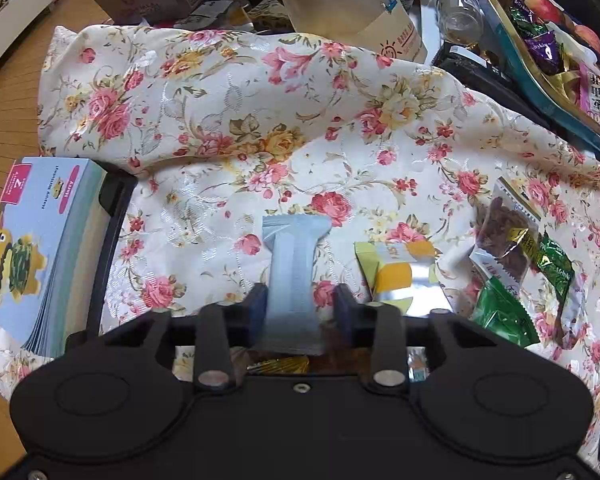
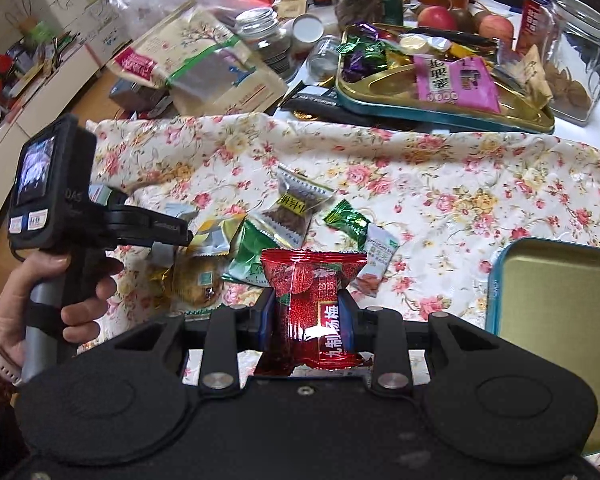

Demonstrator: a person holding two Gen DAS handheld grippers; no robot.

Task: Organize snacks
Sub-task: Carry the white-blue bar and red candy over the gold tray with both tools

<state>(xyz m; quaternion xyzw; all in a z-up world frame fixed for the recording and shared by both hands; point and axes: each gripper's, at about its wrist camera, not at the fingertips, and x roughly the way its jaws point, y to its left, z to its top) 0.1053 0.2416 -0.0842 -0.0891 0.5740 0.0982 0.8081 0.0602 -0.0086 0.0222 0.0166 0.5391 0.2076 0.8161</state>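
Left hand-held gripper (image 1: pixel 300 304) straddles a pale blue snack pack (image 1: pixel 294 268) on the floral cloth (image 1: pixel 220 92). The pack's long axis runs straight away from the gripper, along the fingers. The left pad touches it, but a gap shows at the right pad, so can't tell if it's properly pinched.

Right hand-held gripper (image 2: pixel 308 312) is pinching a red snack pack (image 2: pixel 314 300), pads pressed on both sides, pack upright btw them and off the cloth.

Empty gold tin tray (image 2: pixel 556 320) sits just to the right of the right gripper, so that hand is nearer to it, w/ the left well away on the far side of the snack pile (image 2: pixel 284 224). Prob. next: red pack goes rightward into the tray.
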